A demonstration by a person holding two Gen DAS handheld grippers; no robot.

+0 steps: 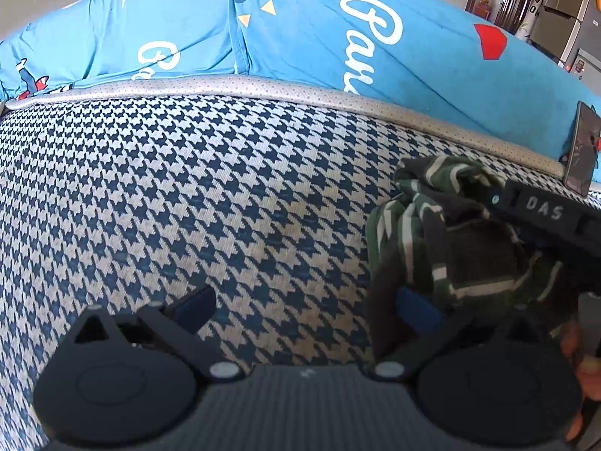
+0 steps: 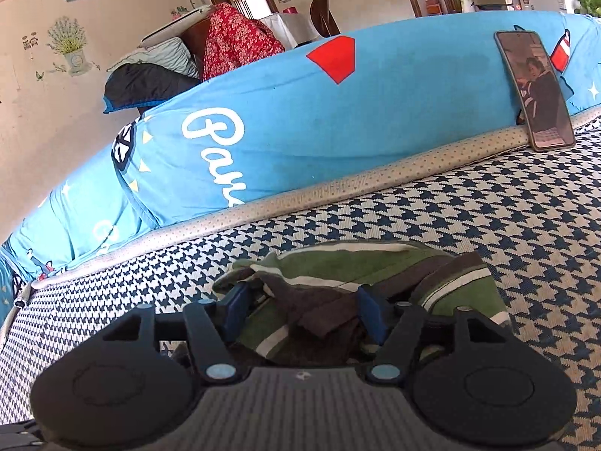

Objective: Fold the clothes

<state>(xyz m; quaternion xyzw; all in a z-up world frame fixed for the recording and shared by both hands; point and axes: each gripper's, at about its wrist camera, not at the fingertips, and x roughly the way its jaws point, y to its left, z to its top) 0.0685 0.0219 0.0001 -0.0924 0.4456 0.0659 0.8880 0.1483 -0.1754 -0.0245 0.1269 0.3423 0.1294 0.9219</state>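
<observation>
A crumpled green, brown and white striped garment (image 1: 450, 248) (image 2: 338, 267) lies on the houndstooth seat cover (image 1: 188, 188) (image 2: 488, 218). My right gripper (image 2: 304, 312) is low over it, with a bunch of the cloth caught between its blue pads (image 2: 370, 314), which press on it from both sides. Its black body (image 1: 544, 210) shows in the left wrist view, above the garment. My left gripper (image 1: 306, 306) stands wide open over bare cover. Its right fingertip (image 1: 417, 308) is at the garment's left edge, and no cloth lies between its fingers.
A blue printed cushion (image 1: 300, 37) (image 2: 300, 120) runs along the back of the seat behind a grey piped edge (image 2: 338, 184). A phone (image 1: 582, 150) (image 2: 533, 94) leans against it at the right. A person's hand (image 1: 586, 368) shows at the right edge.
</observation>
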